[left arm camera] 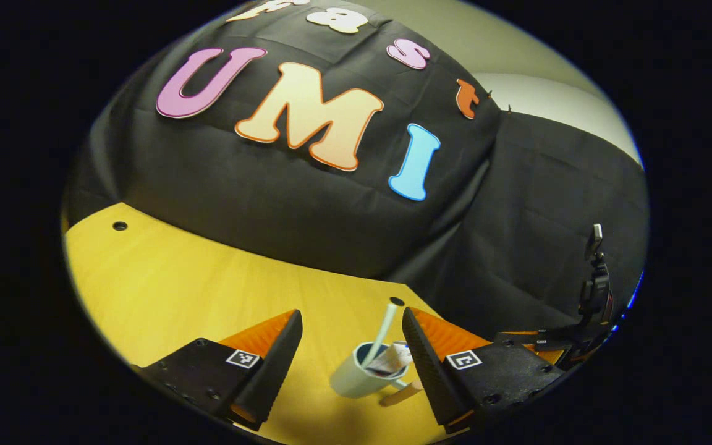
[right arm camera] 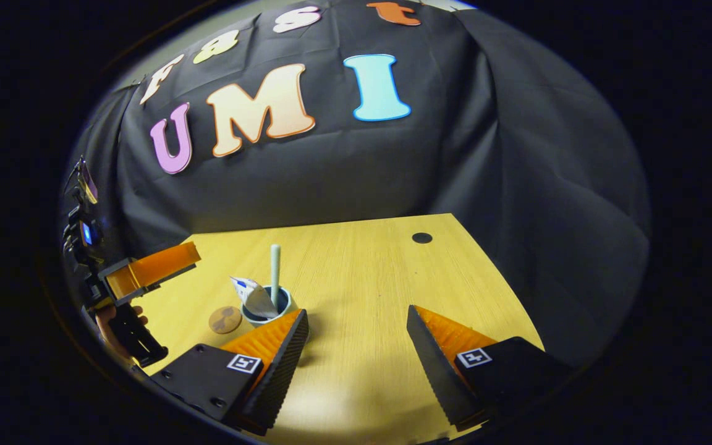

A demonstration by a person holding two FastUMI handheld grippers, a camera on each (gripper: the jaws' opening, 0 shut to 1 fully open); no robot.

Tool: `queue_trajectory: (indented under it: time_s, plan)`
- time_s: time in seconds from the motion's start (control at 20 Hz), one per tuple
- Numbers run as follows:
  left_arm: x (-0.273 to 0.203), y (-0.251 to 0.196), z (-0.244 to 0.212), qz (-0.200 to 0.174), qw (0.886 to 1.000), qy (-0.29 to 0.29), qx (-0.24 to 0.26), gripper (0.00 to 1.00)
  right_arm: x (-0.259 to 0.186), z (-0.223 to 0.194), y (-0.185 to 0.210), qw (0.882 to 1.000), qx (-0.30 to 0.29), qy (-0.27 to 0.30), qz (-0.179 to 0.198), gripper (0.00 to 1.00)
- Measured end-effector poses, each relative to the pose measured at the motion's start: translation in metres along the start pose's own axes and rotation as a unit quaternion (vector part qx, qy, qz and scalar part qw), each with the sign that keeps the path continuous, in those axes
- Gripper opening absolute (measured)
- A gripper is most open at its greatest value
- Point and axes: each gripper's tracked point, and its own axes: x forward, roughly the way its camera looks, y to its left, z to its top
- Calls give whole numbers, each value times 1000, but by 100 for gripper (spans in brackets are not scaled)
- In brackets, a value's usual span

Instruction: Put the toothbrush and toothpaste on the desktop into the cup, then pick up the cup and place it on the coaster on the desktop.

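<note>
You have one cup [right arm camera: 267, 311] holding one toothbrush [right arm camera: 275, 272] and one toothpaste [right arm camera: 252, 295], one coaster [right arm camera: 225, 319] lower left; both claws gape, left claw [left arm camera: 352, 337], right claw [right arm camera: 357, 334].

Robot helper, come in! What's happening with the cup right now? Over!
Both grippers open, holding nothing. Cup upright on desk, toothbrush and toothpaste inside. Coaster beside it, bare. Nothing between them.

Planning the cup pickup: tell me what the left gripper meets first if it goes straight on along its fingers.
Probably the cup, which stands between the open left gripper fingers, holding the toothbrush and toothpaste. Depth is unclear.
</note>
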Motion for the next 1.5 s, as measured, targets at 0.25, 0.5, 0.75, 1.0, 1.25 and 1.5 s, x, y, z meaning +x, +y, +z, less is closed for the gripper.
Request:
queue_trajectory:
  time_s: [0.25,0.5,0.75,1.0,1.25,1.5]
  plan:
    - [-44,48,3,59,998,13,7,94,17,-6,55,997,-4,50,65,99]
    - [-88,90,2,118,993,19,-10,94,25,-35,87,988,-28,121,95,99]
    - [-118,115,-7,157,987,25,-31,93,37,-64,98,973,-71,197,101,95]
    - [-139,122,-25,173,983,65,5,94,50,-82,97,951,-114,276,80,95]
    - [-142,111,-37,160,984,82,1,94,66,-99,99,935,-117,330,60,93]
    - [-140,108,-43,156,983,93,-9,94,72,-106,101,925,-130,352,55,73]
